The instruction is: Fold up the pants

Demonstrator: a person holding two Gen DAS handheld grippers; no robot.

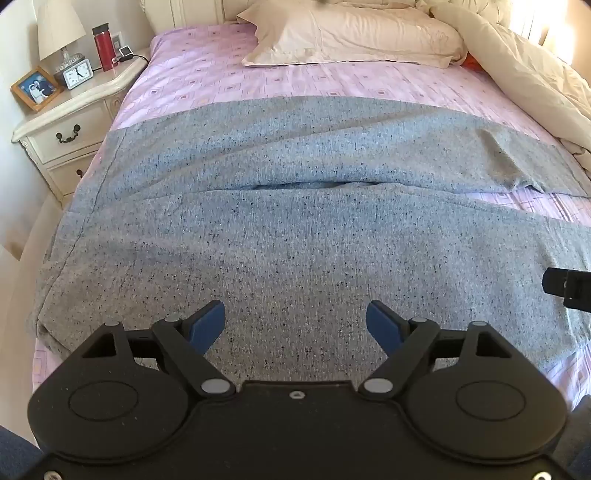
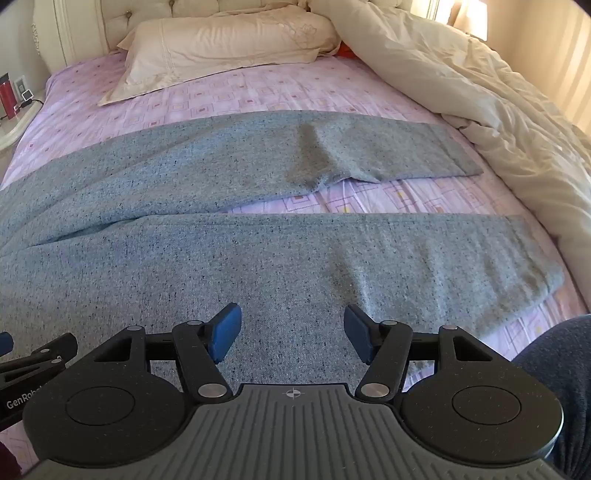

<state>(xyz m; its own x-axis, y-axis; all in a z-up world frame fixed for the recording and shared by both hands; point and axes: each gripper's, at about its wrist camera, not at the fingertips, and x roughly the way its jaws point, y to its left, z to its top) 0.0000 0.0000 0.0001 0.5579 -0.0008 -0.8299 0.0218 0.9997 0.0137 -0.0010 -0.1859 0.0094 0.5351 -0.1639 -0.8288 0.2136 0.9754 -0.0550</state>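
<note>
Two grippers are in my hands, and both hover over the speckled grey knit pants (image 1: 295, 229) spread flat across the pink patterned bed sheet (image 1: 207, 77). My left gripper (image 1: 295, 325) has its blue-padded fingers (image 1: 208, 321) spread wide, with nothing between them but the grey cloth lying below. My right gripper (image 2: 291, 334) is likewise parted wide and grips nothing; its blue pads (image 2: 225, 332) hang above the near leg of the pants.

The pants lie crosswise on the bed, waist end at the left, near the bed's left edge, and the two legs running to the right. The far leg has a raised wrinkle partway along it and ends near the rumpled cream duvet (image 2: 480, 110); the near leg reaches close to the right edge of the bed. Between the legs a wedge of pink sheet shows, widening to the right.

Far beyond the pants, a cream pillow (image 1: 351, 33) rests at the head of the bed. To the far left stands a white bedside table (image 1: 70, 114) carrying a lamp with a white shade (image 1: 59, 29), a red flask (image 1: 103, 46), a white alarm clock (image 1: 77, 74) and a wooden-framed photo (image 1: 35, 88).
</note>
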